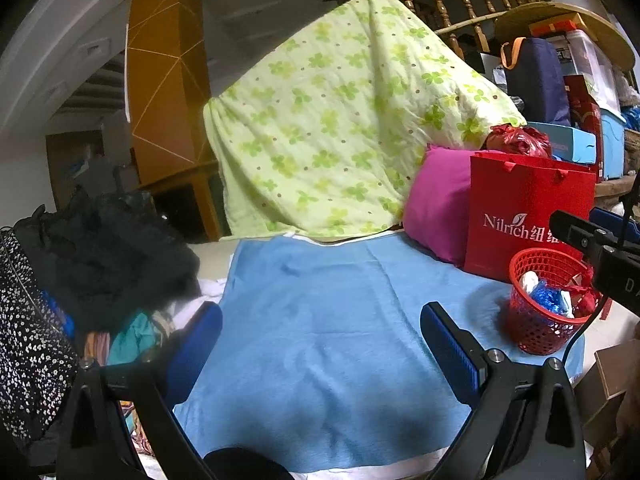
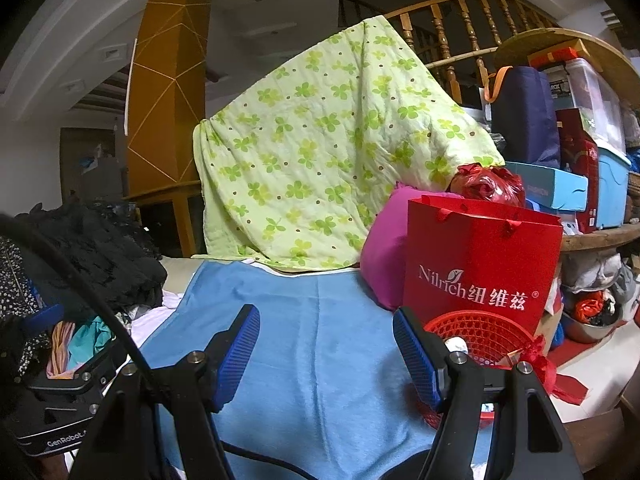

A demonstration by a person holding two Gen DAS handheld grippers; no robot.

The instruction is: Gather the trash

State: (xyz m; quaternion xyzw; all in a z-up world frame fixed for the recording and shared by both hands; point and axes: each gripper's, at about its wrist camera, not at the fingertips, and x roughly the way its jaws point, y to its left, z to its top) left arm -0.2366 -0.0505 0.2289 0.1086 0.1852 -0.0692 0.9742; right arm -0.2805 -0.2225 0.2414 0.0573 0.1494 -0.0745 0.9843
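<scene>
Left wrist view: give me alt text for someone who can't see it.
The open, empty left gripper hovers over a blue towel. At right, a red mesh basket holds crumpled wrappers, before a red gift bag and pink cushion.

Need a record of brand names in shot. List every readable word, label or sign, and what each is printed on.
"Nilrich 纽维兹 ®": white print on the red paper bag.
"GenRobot": on the black body of the left gripper, seen in the right wrist view; the text runs on, cut off.
"FASHION": faint, on the blue box; uncertain.
Labels on the stacked boxes: too small to read.
</scene>
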